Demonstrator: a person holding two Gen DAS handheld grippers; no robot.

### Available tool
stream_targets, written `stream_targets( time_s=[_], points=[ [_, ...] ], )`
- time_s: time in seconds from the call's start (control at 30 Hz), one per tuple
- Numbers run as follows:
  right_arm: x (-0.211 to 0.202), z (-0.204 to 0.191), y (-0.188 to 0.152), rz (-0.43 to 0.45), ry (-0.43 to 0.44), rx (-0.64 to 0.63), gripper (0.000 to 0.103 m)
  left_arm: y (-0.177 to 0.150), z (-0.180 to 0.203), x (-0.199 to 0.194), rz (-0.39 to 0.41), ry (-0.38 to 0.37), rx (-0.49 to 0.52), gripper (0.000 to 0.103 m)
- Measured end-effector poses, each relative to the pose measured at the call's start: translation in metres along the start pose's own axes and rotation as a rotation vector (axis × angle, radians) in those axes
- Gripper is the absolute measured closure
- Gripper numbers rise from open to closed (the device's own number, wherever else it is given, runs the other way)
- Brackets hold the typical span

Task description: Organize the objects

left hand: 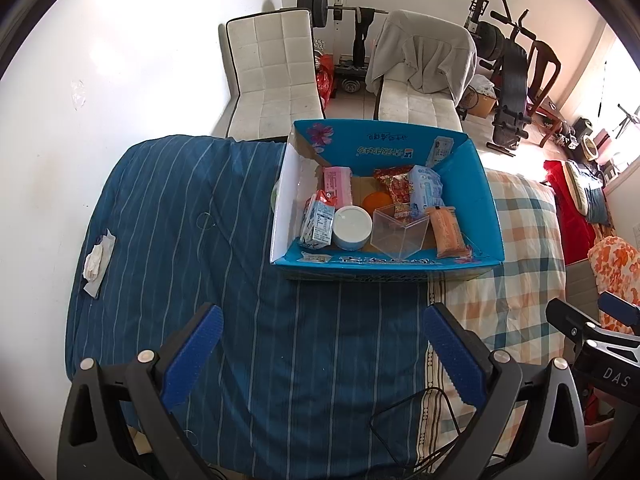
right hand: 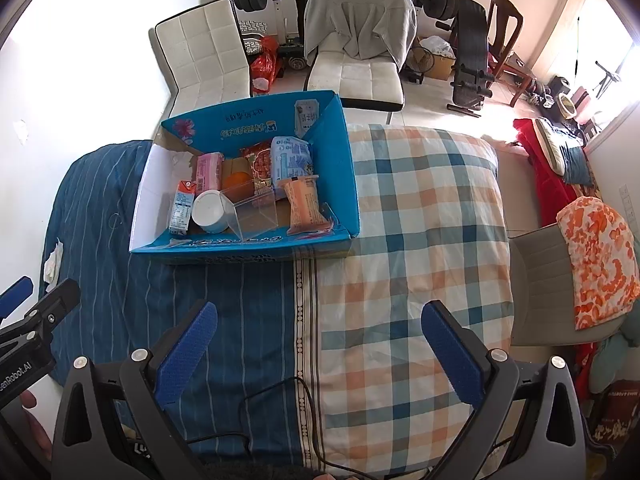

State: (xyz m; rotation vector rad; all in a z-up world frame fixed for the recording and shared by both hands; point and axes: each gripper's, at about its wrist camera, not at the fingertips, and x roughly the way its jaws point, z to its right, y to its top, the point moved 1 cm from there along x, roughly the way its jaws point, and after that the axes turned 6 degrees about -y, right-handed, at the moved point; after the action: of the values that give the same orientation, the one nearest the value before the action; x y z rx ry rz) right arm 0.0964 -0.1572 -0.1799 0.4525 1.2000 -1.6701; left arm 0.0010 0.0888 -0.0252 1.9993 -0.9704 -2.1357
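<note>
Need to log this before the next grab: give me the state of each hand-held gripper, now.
Left hand-held gripper: open, holding nothing, above the striped bedcover.
Right hand-held gripper: open, holding nothing.

Two white chairs (left hand: 272, 76) stand by the bed. A grey cloth (left hand: 424, 52) hangs on one. Weights (left hand: 314, 6) and a black bench (right hand: 472, 52) sit behind.

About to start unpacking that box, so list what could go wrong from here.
The box sits on soft bedding across the seam between two covers, so it may tip when pressed. The clear container is wedged tight between the white jar and orange packet; pulling it may drag both. A cable lies under the open right gripper.
</note>
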Motion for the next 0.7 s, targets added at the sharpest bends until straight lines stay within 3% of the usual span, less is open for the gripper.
stream_targets(
  time_s=[0.7],
  points=[
    [-0.0027, 0.0006, 0.0022, 0.064, -0.002, -0.050, 0.000, 0.0050, 0.0069, 0.0041, -0.011, 0.015, -0.037, 0.000]
  ],
)
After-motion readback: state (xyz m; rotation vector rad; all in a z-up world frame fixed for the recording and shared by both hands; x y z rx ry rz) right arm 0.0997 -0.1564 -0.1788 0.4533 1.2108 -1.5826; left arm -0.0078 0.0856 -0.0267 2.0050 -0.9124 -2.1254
